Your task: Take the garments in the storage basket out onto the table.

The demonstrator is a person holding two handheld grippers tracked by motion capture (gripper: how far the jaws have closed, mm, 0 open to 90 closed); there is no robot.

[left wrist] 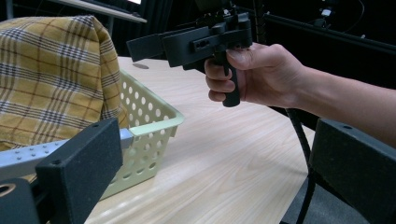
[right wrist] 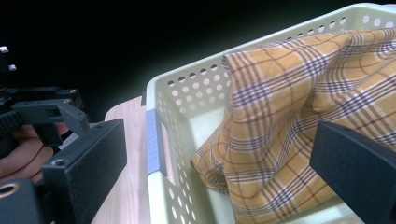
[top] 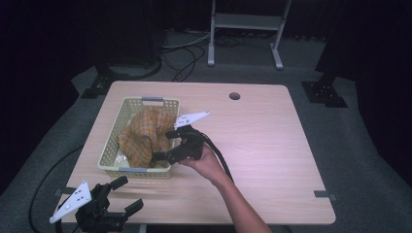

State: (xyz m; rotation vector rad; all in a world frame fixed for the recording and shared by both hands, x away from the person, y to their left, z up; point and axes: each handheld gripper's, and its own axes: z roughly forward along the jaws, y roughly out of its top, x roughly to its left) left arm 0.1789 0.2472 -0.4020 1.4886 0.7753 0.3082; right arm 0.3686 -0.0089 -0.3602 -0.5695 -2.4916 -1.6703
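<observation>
Cloth (top: 145, 133): one item, yellow plaid, bunched in a heap inside one pale green perforated basket (top: 110, 145). The basket stands on the left half of the surface (top: 262, 145), one light wooden top with a round hole (top: 234, 96) near its far edge.

Tongs: two counted. The right tongs (top: 163, 144) are held in a hand (top: 206, 162) at the basket's right rim, jaws spread apart and pointing at the cloth, gripping nothing. The left tongs (top: 124, 194) sit at the near left corner of the surface, jaws likewise spread and empty, well apart from the basket.

Differences between views. The high view gives the whole layout: basket, both tongs, the forearm, cables on the floor and a metal stand (top: 247, 29) beyond the surface. The left gripper view sees the basket (left wrist: 154, 126) from the side, with the cloth (left wrist: 51, 79) rising above the rim, and the hand (left wrist: 254, 74) on the right tongs' grip. The right gripper view looks into the basket (right wrist: 177, 93), showing a grey handle strip (right wrist: 153, 142) on its rim, folds of the cloth (right wrist: 289, 121) between its jaws, and the left tongs (right wrist: 44, 114) farther off at the left edge.
</observation>
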